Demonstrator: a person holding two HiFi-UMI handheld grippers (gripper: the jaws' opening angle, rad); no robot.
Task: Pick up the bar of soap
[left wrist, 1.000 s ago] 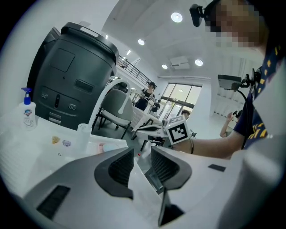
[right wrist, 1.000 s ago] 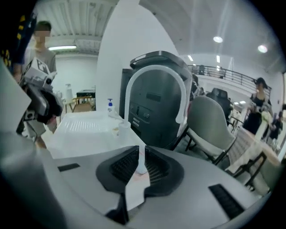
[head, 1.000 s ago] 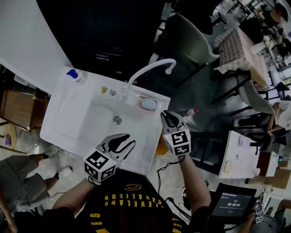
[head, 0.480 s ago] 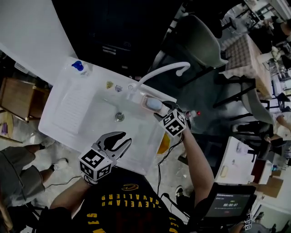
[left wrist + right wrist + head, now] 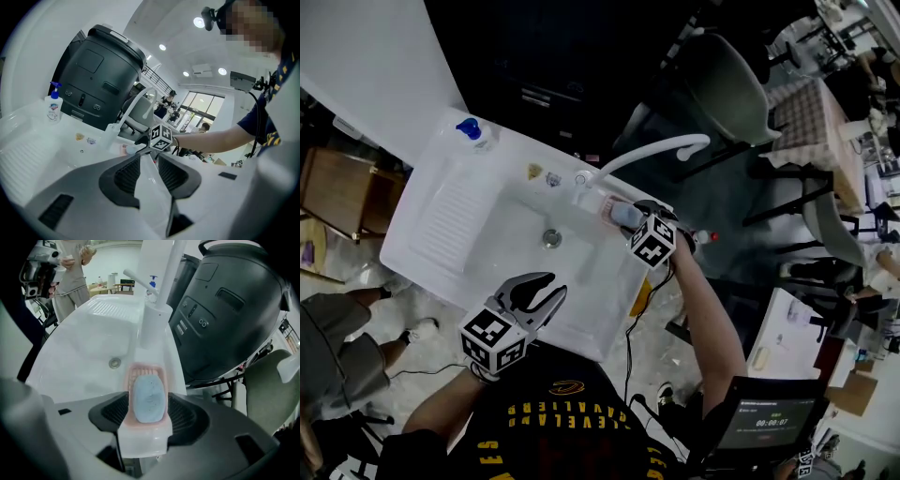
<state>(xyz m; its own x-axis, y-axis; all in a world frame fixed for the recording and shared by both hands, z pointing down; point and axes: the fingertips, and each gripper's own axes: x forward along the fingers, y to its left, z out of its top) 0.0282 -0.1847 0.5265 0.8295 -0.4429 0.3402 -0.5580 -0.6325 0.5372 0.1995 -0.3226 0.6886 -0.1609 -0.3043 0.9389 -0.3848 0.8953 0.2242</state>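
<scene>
A pale blue bar of soap (image 5: 150, 398) lies in a pink soap dish (image 5: 146, 371) on the back right rim of the white sink (image 5: 441, 272), beside the tap's base. My right gripper (image 5: 150, 404) points steeply down over it. Its jaws have just been opening and stand wide, with the soap (image 5: 623, 215) between the pads and untouched. In the head view its marker cube hides most of the right gripper (image 5: 636, 216). My left gripper (image 5: 555, 286) hovers open and empty at the sink's near rim, and the left gripper (image 5: 149, 157) looks across the basin.
A white swan-neck tap (image 5: 647, 152) arches over the right side of the basin. A blue-capped pump bottle (image 5: 471, 131) stands at the far left corner. The drain (image 5: 551, 238) sits mid-basin. Behind the sink is a dark bulky machine (image 5: 93, 79); chairs and tables stand to the right.
My right gripper has swung from off the sink's right edge to above the soap dish, tipped downward and opened its jaws. The left gripper has drifted a little along the near rim.
</scene>
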